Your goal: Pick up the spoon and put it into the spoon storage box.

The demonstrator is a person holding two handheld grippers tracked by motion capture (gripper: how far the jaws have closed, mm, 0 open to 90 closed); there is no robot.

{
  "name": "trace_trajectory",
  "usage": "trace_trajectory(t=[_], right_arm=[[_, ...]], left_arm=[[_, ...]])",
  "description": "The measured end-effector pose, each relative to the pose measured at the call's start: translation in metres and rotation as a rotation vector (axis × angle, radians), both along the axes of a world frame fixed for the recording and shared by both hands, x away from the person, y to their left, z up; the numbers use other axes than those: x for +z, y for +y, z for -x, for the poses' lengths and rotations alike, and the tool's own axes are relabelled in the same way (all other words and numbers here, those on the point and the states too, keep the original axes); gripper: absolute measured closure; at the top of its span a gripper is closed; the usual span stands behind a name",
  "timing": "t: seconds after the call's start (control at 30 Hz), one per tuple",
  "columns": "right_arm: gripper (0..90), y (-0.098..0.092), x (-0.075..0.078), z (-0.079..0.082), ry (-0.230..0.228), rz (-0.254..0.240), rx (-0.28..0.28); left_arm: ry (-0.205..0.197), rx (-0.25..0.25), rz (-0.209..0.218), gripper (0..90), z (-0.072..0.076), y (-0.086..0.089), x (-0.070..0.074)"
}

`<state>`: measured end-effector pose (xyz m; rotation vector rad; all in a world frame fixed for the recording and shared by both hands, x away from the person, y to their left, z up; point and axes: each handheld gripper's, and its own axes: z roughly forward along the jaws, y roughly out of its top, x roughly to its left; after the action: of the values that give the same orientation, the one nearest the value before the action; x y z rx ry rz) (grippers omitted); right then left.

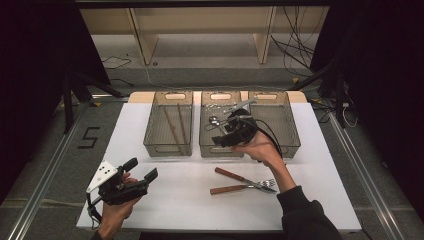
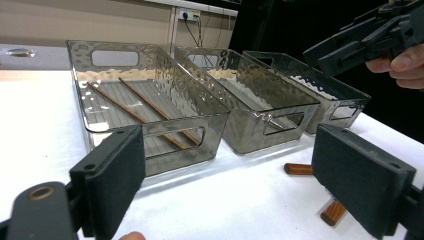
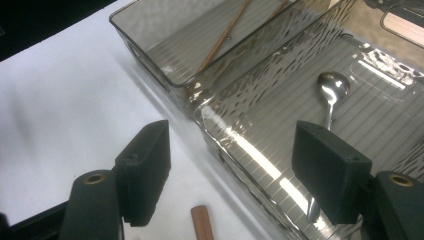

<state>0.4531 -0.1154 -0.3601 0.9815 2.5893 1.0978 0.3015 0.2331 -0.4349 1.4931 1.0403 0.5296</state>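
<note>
White desk [image 1: 165,200] | right tool [image 1: 226,131] wide open, empty, above middle bin [image 1: 220,148] holding spoon [image 3: 332,90] | left tool [image 1: 141,169] open, idle | next: fetch fork [image 1: 250,186]

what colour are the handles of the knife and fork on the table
Reddish-brown wood, on both the knife and the fork; the high view shows them best.

We see a grey floor [image 1: 40,165] around the white table [image 1: 165,210]. Behind it stands a pale wooden shelf [image 1: 200,30], with black cables [image 1: 295,45] trailing beside dark curtains [image 1: 30,60].
</note>
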Motion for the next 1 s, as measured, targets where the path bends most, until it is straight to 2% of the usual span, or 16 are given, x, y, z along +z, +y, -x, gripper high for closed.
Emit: trace_trajectory(t=[0.77,1.0], right_arm=[[29.1,-0.011,-0.013,0.022,-0.015,-0.042,0.003],[28.5,-0.012,-0.015,0.028,-0.027,-0.036,0.006]], left_arm=[[-0.001,-0.001,0.001,13.6,0.000,0.000,0.000],[-0.002,-0.003,-0.001,13.7,0.000,0.000,0.000]])
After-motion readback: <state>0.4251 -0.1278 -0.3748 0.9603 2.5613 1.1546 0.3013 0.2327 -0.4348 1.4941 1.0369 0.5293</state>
